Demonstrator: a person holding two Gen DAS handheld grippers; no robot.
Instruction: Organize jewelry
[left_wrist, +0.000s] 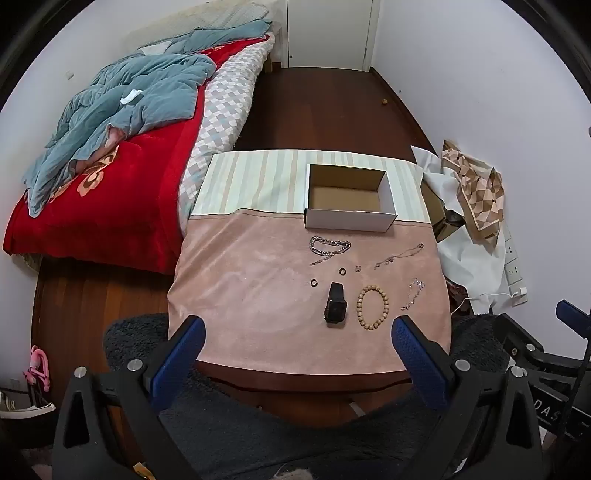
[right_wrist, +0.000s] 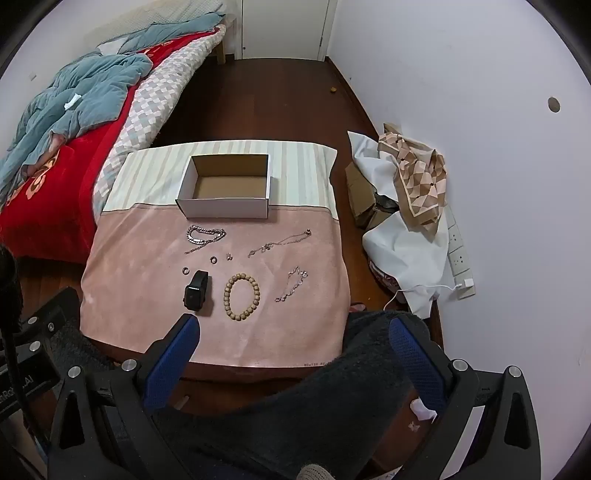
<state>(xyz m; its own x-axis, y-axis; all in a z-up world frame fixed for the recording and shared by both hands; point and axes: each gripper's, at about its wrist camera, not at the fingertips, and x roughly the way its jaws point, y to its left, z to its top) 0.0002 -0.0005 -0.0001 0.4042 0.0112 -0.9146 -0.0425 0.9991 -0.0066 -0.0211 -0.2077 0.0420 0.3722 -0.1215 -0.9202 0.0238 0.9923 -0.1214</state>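
Observation:
An empty cardboard box (left_wrist: 388, 218) (right_wrist: 221, 212) stands at the back of a small table under a pink cloth (left_wrist: 243, 295) (right_wrist: 140, 280). In front of it lie a thick silver chain (left_wrist: 328, 246) (right_wrist: 205, 235), a thin necklace (left_wrist: 399, 256) (right_wrist: 279, 242), two small rings (left_wrist: 342, 271) (left_wrist: 314, 283), a tiny earring (left_wrist: 357, 268), a black smartwatch (left_wrist: 335, 308) (right_wrist: 195, 290), a wooden bead bracelet (left_wrist: 372, 306) (right_wrist: 242, 296) and a thin bracelet (left_wrist: 413, 293) (right_wrist: 291, 285). My left gripper (left_wrist: 297, 328) and right gripper (right_wrist: 295, 328) hover open above the table's near edge, holding nothing.
A bed (left_wrist: 110, 177) with a red blanket and blue quilt stands left of the table. Crumpled white and patterned cloth (right_wrist: 410, 192) is piled by the right wall over a power strip (right_wrist: 460, 254). A dark fluffy garment (right_wrist: 314, 406) fills the foreground. Dark wooden floor (left_wrist: 325, 107) stretches behind.

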